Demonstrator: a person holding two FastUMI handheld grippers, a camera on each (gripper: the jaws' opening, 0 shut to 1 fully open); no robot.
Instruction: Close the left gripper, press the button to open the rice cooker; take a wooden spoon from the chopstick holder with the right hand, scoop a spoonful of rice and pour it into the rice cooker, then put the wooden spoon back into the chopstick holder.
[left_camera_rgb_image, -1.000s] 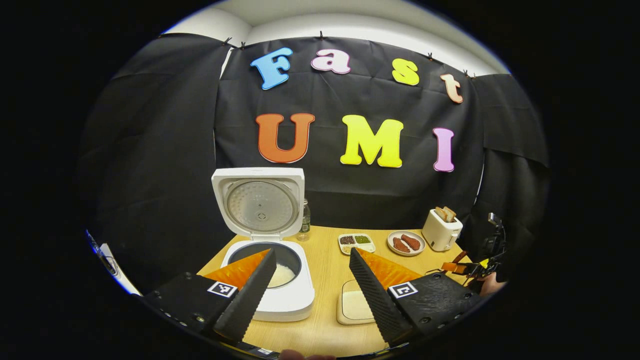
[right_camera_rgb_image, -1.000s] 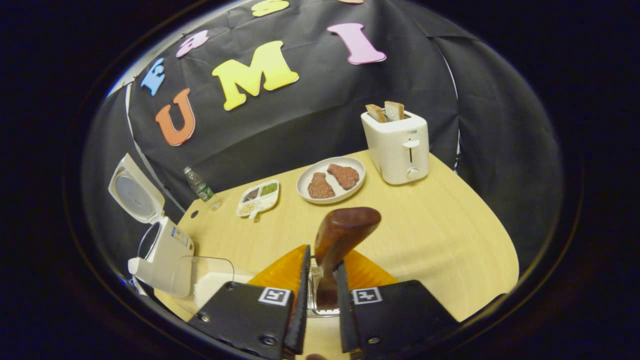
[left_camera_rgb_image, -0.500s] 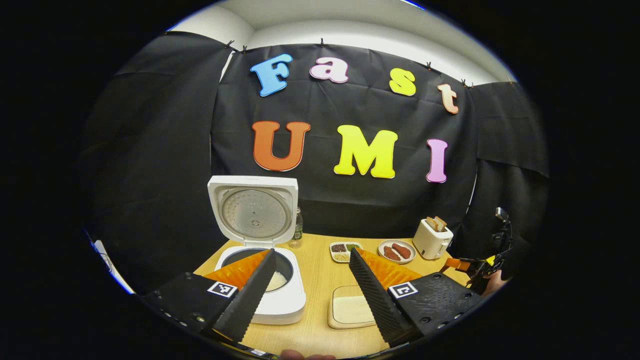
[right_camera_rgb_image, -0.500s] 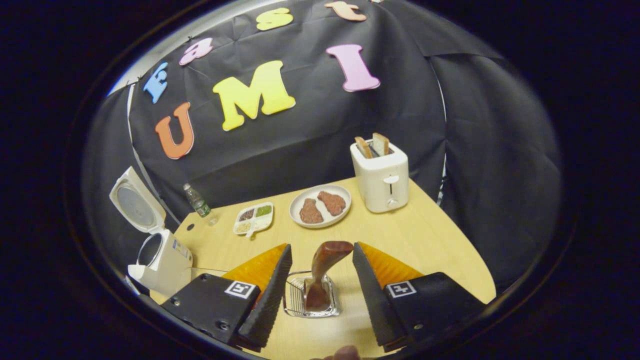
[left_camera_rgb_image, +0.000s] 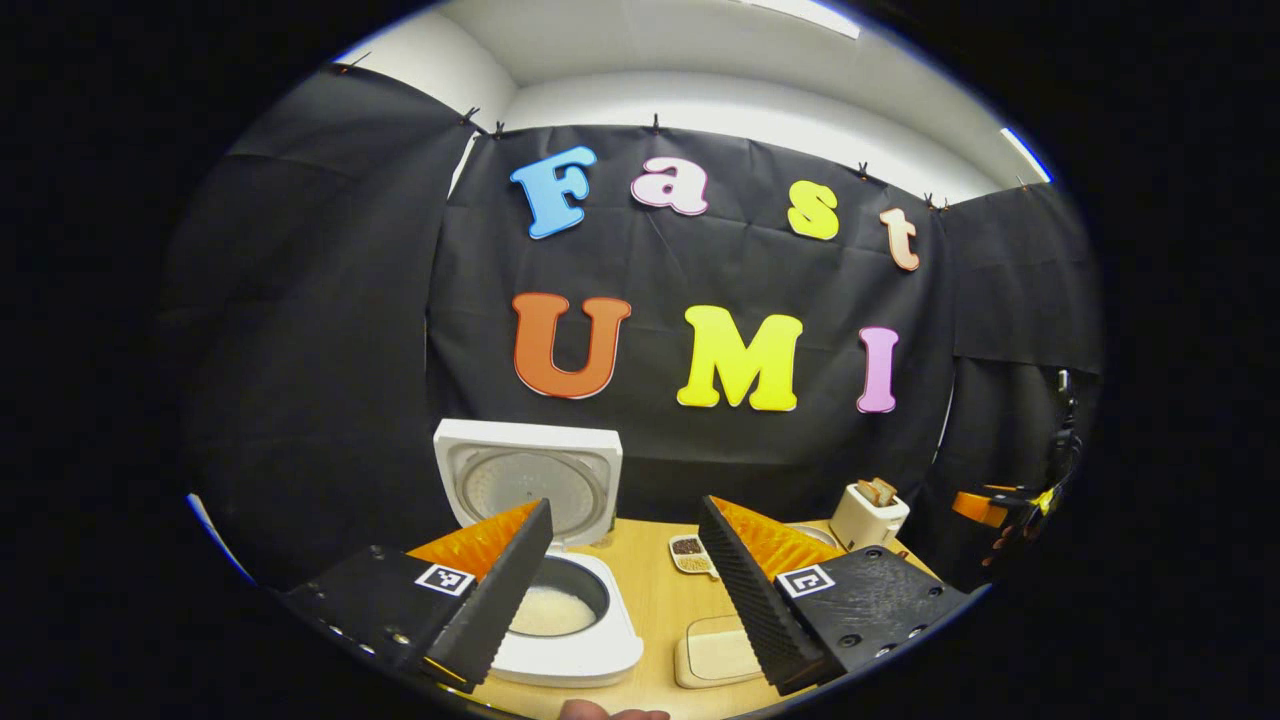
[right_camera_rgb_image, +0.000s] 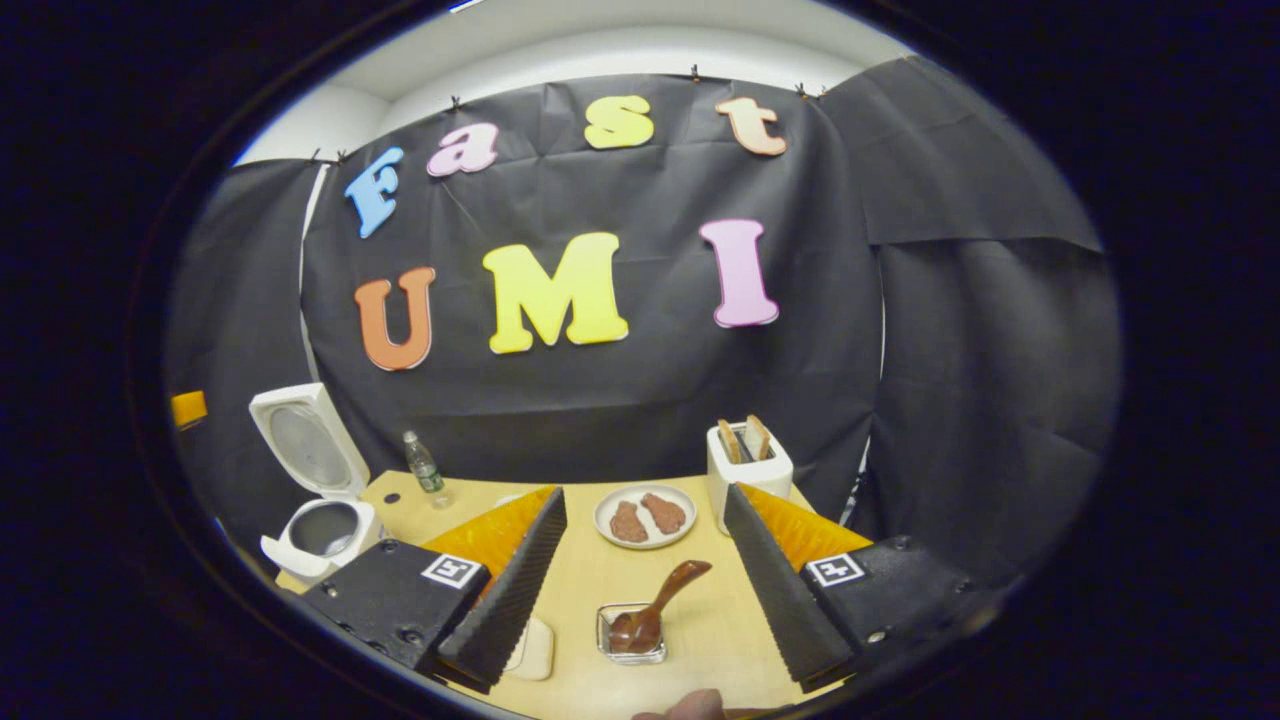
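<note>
The white rice cooker (left_camera_rgb_image: 560, 640) stands open, lid upright, with white rice inside its pot; in the right gripper view the rice cooker (right_camera_rgb_image: 315, 500) sits at the table's far left. The wooden spoon (right_camera_rgb_image: 655, 612) rests in the small chopstick holder (right_camera_rgb_image: 630, 640) on the table, leaning to the right. My right gripper (right_camera_rgb_image: 645, 570) is open, raised above and behind the holder. My left gripper (left_camera_rgb_image: 625, 580) is open, held above the table near the cooker. A flat dish of rice (left_camera_rgb_image: 718, 655) lies right of the cooker.
A white toaster (right_camera_rgb_image: 748, 470) with bread stands at the back right. Beside it is a plate with two meat pieces (right_camera_rgb_image: 645, 517). A small bottle (right_camera_rgb_image: 424, 468) and a divided dish of grains (left_camera_rgb_image: 690, 552) sit near the back wall. The other gripper (left_camera_rgb_image: 1000, 500) shows far right.
My right gripper opened and let go of the spoon in the holder, then drew back and up. My left gripper also pulled back and tilted upward.
</note>
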